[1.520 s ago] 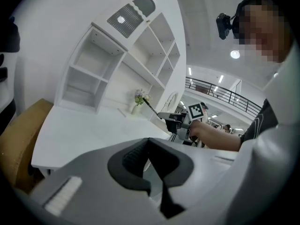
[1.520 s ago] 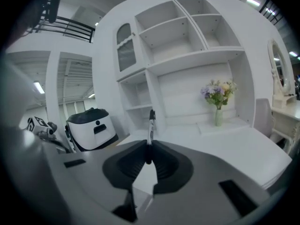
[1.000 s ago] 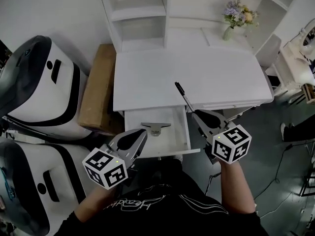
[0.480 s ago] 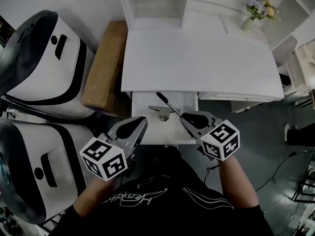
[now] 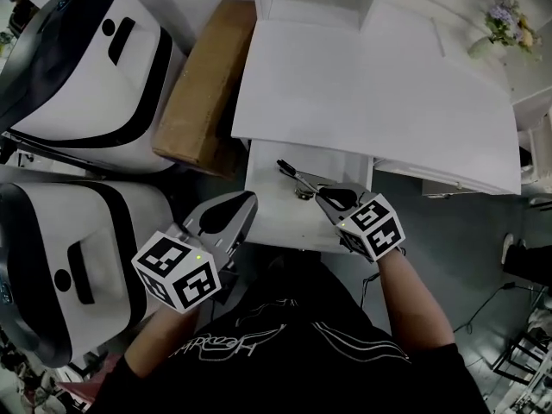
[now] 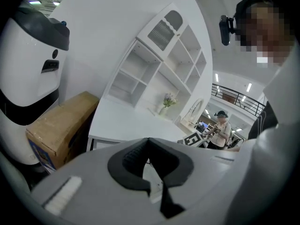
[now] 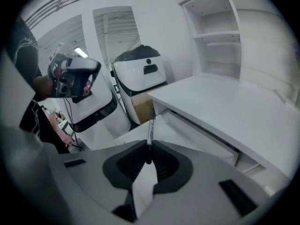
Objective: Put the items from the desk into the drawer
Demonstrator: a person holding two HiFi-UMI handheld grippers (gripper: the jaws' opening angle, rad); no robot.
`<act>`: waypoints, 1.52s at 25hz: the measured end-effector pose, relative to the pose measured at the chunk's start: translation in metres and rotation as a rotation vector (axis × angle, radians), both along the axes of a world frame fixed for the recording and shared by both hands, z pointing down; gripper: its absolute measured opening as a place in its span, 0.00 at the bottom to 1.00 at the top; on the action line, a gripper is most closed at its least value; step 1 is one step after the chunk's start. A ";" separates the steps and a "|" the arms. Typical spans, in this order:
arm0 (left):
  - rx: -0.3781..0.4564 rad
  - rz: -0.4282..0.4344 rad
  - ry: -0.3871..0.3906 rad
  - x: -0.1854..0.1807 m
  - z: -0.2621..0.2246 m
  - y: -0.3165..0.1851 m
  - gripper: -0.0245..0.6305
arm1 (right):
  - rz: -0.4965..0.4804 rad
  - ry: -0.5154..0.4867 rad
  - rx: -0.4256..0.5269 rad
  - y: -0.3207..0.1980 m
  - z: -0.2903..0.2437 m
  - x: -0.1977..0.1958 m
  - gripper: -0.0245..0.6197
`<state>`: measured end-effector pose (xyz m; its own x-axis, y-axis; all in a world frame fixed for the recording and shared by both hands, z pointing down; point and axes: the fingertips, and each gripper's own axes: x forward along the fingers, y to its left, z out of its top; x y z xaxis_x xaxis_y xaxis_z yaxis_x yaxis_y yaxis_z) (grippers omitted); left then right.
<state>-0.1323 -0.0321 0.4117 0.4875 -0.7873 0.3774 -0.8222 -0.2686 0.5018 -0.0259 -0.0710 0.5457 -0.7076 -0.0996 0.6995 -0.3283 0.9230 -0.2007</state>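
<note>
Right gripper [image 5: 321, 194] clenched on black pen [image 5: 293, 174], over the open drawer [image 5: 266, 218] below the bench [image 5: 371, 93] front edge. Pen sticks out past the jaw tips toward the drawer's back left; its rear end is buried between the pads. Right gripper view confirms it: jaws pinch the pen [image 7: 150, 125] at its lower end, with the shaft rising above the right gripper [image 7: 149, 146]. Cannot tell if the pen tip touches the drawer floor. Small grey metal item [image 5: 302, 190] lies in the drawer just beside the pen, half covered by pen and gripper, so its shape is unclear. Drawer's right part is hidden behind the right gripper and its marker cube. Left gripper [image 5: 248, 201] hangs at the drawer's front left corner, jaws closed together with nothing between them. In its own view the left gripper [image 6: 149, 142] body blocks nearly all of the drawer. Bench top is bare white, and its right edge is cut off by the frame. Flower vase [image 5: 496, 24] sits at the far right corner, small and blurry. Cardboard box [image 5: 203, 84] stands against the bench's left edge. White machines [image 5: 78, 67] beyond it are partly out of frame.
</note>
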 end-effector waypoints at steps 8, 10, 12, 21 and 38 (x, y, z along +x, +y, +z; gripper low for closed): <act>-0.066 -0.088 -0.002 -0.018 0.015 0.002 0.05 | -0.020 0.204 0.038 -0.034 0.080 0.000 0.10; -0.077 -0.094 -0.005 -0.018 0.019 0.001 0.05 | -0.029 0.246 0.049 -0.043 0.098 0.001 0.10; -0.085 -0.096 -0.008 -0.018 0.025 0.000 0.05 | -0.026 0.274 0.052 -0.050 0.114 0.001 0.10; -0.109 -0.112 -0.013 -0.022 0.039 -0.005 0.05 | -0.039 0.341 0.081 -0.071 0.160 0.004 0.10; -0.085 -0.047 -0.004 -0.025 0.027 -0.008 0.05 | 0.015 0.306 0.020 -0.064 0.141 0.011 0.34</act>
<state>-0.1568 -0.0397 0.4389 0.4493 -0.7743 0.4456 -0.8348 -0.1863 0.5181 -0.0153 -0.1354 0.6871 -0.4626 -0.1243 0.8778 -0.3846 0.9202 -0.0724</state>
